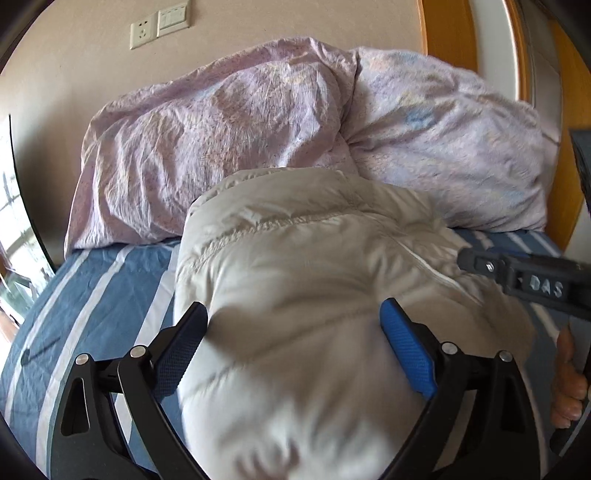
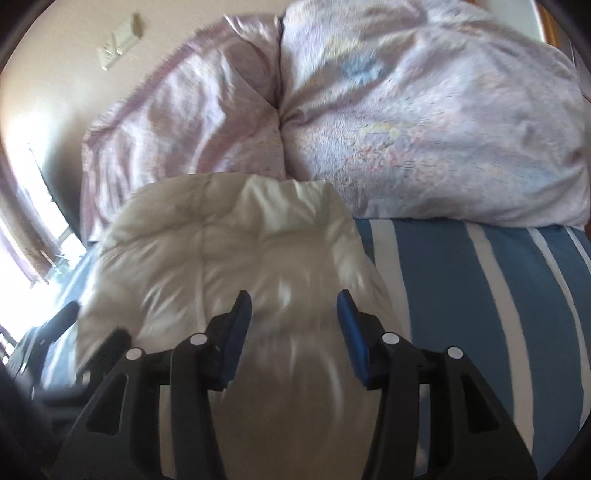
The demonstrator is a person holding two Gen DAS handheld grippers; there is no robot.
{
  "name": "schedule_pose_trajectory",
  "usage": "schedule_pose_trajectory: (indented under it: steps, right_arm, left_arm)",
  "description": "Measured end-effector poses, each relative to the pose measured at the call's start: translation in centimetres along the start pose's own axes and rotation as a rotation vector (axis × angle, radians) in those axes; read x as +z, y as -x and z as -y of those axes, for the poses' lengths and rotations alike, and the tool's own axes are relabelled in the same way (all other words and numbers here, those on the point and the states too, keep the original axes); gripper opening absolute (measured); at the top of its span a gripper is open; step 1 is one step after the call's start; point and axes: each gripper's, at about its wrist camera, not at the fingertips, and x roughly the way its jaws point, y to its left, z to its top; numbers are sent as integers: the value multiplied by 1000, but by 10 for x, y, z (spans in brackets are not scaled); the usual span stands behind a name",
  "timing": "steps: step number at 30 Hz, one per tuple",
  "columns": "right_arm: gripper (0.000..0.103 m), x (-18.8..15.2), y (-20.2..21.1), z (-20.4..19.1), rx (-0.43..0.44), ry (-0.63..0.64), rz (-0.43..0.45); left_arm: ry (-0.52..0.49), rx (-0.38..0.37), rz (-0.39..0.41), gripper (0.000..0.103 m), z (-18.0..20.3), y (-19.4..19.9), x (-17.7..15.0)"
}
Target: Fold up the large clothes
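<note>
Left wrist view: our left tongs point(image 1: 293, 328) and right tongs point(image 2: 294, 314) gape over the puffy, slippery jacket point(image 1: 303, 258); we'd pinch its seamed edge.

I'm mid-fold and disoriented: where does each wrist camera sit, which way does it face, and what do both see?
Left wrist: sits behind the left tool, looking along its spread fingers over the puffy white jacket toward the lilac duvet and wall; the right tool and a hand show at right.
Right wrist: sits behind the right tool, facing the same way across the jacket; the left tool shows as a dark blur at far left.
Shared: jacket, duvet, striped blue sheet, wall sockets.
</note>
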Motion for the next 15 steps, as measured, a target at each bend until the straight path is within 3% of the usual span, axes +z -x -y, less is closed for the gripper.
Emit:
schedule_pose_trajectory:
  steps: [5, 7, 15]
  right_arm:
    - [50, -26, 3, -1, -50, 69, -50]
    - [58, -33, -7, 5, -62, 68, -74]
    - [70, -49, -38, 31, 22, -51, -103]
  left_arm:
    - [14, -35, -21, 96, -10, 22, -13]
    - [22, -48, -49, 96, -10, 17, -15]
    - [18, -18, -108, 102, -6, -10, -21]
